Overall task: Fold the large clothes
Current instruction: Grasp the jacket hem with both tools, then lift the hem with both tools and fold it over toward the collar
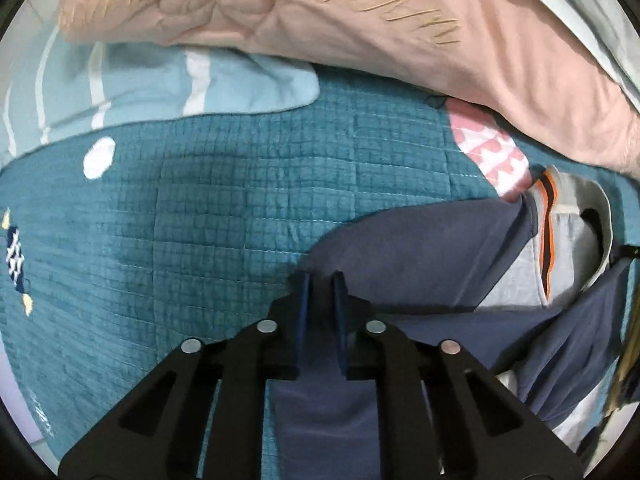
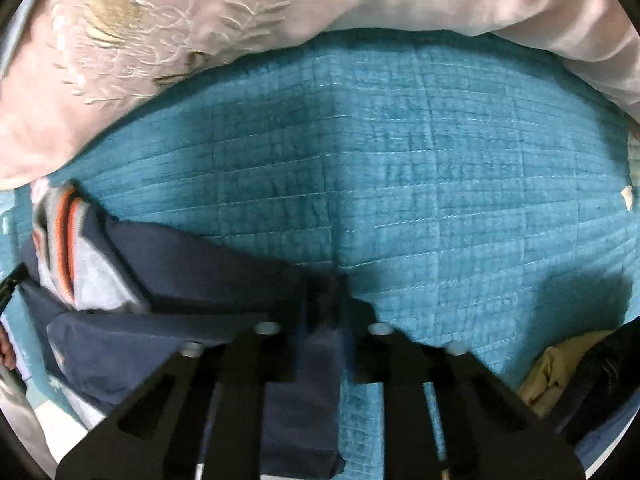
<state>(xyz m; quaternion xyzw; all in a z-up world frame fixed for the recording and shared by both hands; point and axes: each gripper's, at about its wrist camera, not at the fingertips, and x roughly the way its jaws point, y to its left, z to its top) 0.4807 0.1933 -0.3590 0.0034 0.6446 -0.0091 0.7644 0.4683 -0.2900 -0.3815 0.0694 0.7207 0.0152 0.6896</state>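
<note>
The left tongs (image 1: 322, 280) sit at the lower centre of the left wrist view, their 2 blue-padded fingers (image 1: 305, 300) drawn narrow around a fold of the navy garment (image 1: 420, 248), whose cloth runs between them and down under the black frame. The garment spreads from there to the right of the frame, over a teal quilt (image 1: 220, 208), and shows a grey panel (image 1: 516, 276) with an orange stripe (image 1: 547, 240) near the right edge. A pink pillow (image 1: 360, 20) with embroidery fills the top of the frame, a pale blue striped cloth (image 1: 160, 84) lies at the upper left, and a pink-and-white patterned patch (image 1: 488, 148) sits right of centre on the quilt. In the right wrist view the right tongs (image 2: 324, 284) at lower centre are likewise closed narrow on the navy garment (image 2: 192, 256), a strip of it hanging between the fingers toward the bottom. The garment stretches to the left of the frame, where the grey panel (image 2: 96, 276) and orange stripe (image 2: 64, 232) show, somewhat blurred. The quilt (image 2: 440, 160) fills the middle, the pillow (image 2: 160, 40) arcs along the top, and a yellowish cloth (image 2: 560, 364) lies at the lower right.
</note>
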